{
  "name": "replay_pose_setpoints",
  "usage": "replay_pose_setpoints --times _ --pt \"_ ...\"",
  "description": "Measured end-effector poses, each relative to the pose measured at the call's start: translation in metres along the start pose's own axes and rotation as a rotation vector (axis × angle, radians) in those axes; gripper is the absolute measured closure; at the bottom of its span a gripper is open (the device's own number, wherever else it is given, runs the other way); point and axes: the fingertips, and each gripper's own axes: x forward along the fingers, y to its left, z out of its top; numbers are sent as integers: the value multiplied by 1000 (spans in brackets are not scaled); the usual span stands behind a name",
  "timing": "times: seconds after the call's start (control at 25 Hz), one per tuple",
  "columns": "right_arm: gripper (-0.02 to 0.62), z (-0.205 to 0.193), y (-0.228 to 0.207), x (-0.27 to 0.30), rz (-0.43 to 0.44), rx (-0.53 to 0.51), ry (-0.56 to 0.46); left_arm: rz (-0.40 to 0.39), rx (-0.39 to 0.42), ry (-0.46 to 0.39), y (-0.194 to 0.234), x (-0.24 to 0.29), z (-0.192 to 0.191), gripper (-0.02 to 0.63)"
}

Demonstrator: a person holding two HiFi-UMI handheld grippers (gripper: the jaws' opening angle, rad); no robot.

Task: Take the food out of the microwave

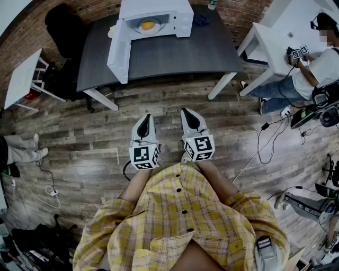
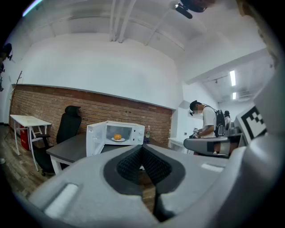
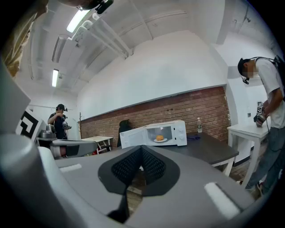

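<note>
Found one wood floor (image 1: 106,132) spanning the whole near ground. Counted one dark surface (image 1: 180,53) at far centre, on white legs. Counted two smaller pale ones: left white surface (image 1: 21,74) at far left, right white surface (image 1: 275,37) at far right, with one second person (image 1: 312,74) standing at the latter. Noted one black chair (image 1: 63,29) just left of the dark surface. Found one white microwave (image 1: 159,9) at the far edge of the dark surface, its door (image 1: 119,53) swung open to the left. Counted two hand-held grippers, side by side over the floor at near centre, well apart from the dark surface: left hand-held gripper (image 1: 147,117) with jaws closed together and nothing between; right hand-held gripper (image 1: 187,113) likewise closed and empty. Found one plate (image 1: 157,29) inside the microwave cavity, bearing one piece of orange food (image 1: 148,24), untouched. Noted one bottle (image 3: 198,126) on the dark surface, just right of the microwave.
</note>
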Motion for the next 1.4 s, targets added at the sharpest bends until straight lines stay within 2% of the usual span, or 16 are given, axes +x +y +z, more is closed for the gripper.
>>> replay_pose_setpoints --times 0.16,0.52,0.8,1.08,1.4 --pt "595 3 -2 2 8 -10 -6 2 37 -2 -3 5 6 607" --pt "595 3 -20 -4 21 16 -7 23 23 -2 -10 6 2 607" --pt "595 4 -42 -6 67 -25 -14 30 29 -6 -26 18 2 607" --pt "595 2 -70 -9 86 -11 -17 76 13 4 -40 30 -6 607" --pt "595 10 -93 -6 95 2 -11 88 24 -19 -58 46 5 607"
